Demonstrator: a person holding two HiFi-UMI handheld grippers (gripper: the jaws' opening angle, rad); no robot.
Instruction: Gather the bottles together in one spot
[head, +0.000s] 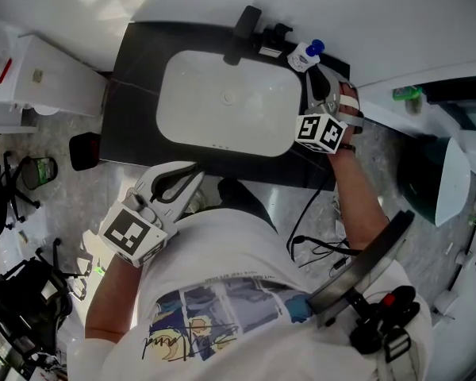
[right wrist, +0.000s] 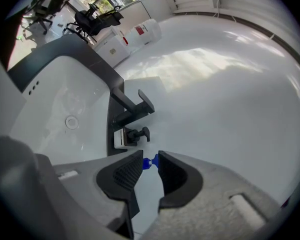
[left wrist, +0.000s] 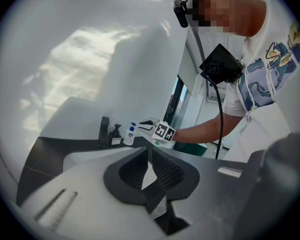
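A white bottle with a blue pump (head: 305, 54) stands upright on the black countertop (head: 132, 78) at the back right of the sink, next to a small black pump bottle (head: 274, 33) by the faucet (head: 243, 30). My right gripper (head: 321, 74) sits just behind the white bottle, jaws slightly apart; in the right gripper view the blue pump head (right wrist: 147, 162) shows in the gap of the right gripper (right wrist: 146, 165), untouched by the pads. The bottle's body is hidden there. My left gripper (head: 192, 171) hovers at the counter's front edge, shut and holding nothing.
The white basin (head: 222, 101) fills the counter's middle. A white wall runs behind the faucet. On the floor to the left are a white cabinet (head: 40, 74), a black bin (head: 84, 150) and office chairs (head: 28, 173). A cable (head: 309, 213) hangs by the counter's right front corner.
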